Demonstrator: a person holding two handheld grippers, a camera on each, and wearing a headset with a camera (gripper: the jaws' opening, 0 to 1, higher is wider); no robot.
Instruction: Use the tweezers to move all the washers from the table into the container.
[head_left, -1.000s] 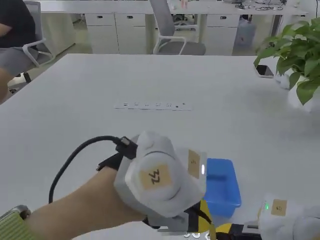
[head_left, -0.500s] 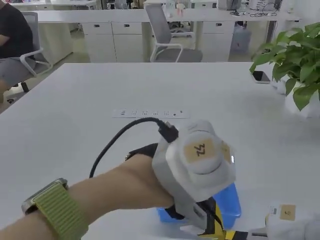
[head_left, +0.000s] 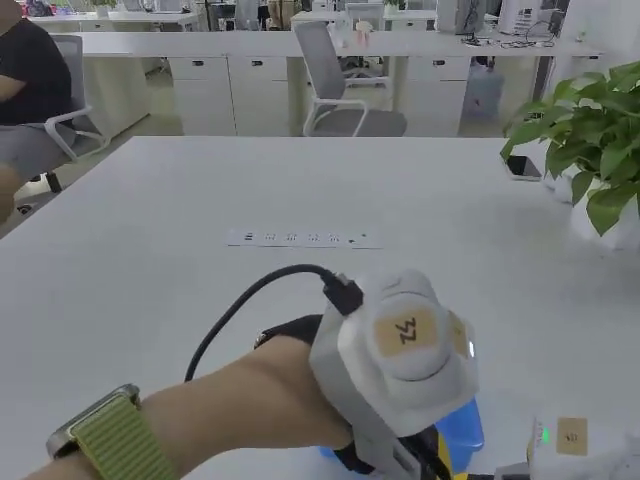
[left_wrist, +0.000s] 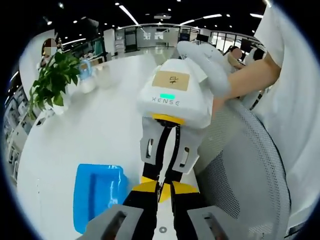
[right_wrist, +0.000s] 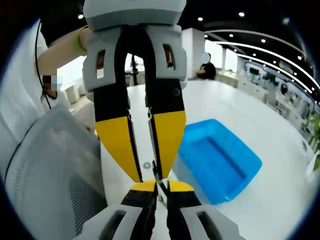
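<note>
The two grippers meet tip to tip low over the white table (head_left: 200, 200), at the near edge of the blue container (right_wrist: 220, 160). My left gripper (right_wrist: 156, 176) reaches in from above in the right gripper view, its yellow fingers pressed on a thin metal strip, the tweezers (right_wrist: 159, 186). My right gripper (right_wrist: 161, 194) pinches the same strip from below. A small washer (right_wrist: 146, 165) lies on the table just beside the tips, and one washer (left_wrist: 162, 230) shows below them. The left gripper's white housing (head_left: 400, 360) covers most of the container (head_left: 465, 428).
A potted plant (head_left: 590, 150) and a phone (head_left: 525, 165) sit at the table's right edge. A power strip (head_left: 300, 238) is set into the middle. A mesh chair back (left_wrist: 250, 170) stands close behind the grippers. A person (head_left: 25, 80) sits at far left.
My left hand and gripper have shifted to the right, now covering most of the blue container. The head camera has tilted up a little. The right gripper stays at lower right.
</note>
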